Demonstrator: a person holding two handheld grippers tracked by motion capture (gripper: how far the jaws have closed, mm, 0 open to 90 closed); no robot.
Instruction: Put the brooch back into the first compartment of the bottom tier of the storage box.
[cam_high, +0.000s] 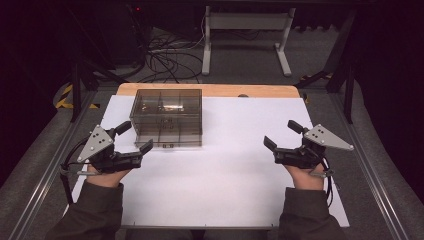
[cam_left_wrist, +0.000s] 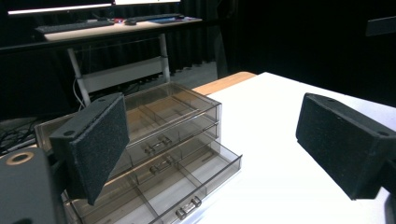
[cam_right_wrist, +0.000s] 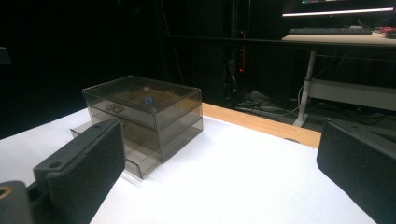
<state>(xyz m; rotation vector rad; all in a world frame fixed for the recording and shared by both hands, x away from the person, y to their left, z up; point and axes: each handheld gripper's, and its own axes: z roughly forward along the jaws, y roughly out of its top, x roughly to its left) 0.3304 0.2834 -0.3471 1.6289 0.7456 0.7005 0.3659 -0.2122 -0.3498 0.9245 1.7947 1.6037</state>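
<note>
A smoky clear plastic drawer box (cam_high: 166, 117) stands on the white table sheet (cam_high: 230, 165) at the back left. It has three drawers, and its bottom drawer (cam_left_wrist: 187, 186) is pulled partway out, showing empty compartments. My left gripper (cam_high: 135, 137) rests on the sheet just left of the box's front, open, with nothing between its jaws. My right gripper (cam_high: 281, 135) sits open near the table's right edge, far from the box (cam_right_wrist: 144, 116). A small blue item (cam_right_wrist: 148, 100) shows through the box's top.
A wooden strip (cam_high: 210, 90) runs along the table's far edge. Beyond it stand a white desk frame (cam_high: 245, 35) and loose cables (cam_high: 167, 62) on the floor. Metal rails flank the table on both sides.
</note>
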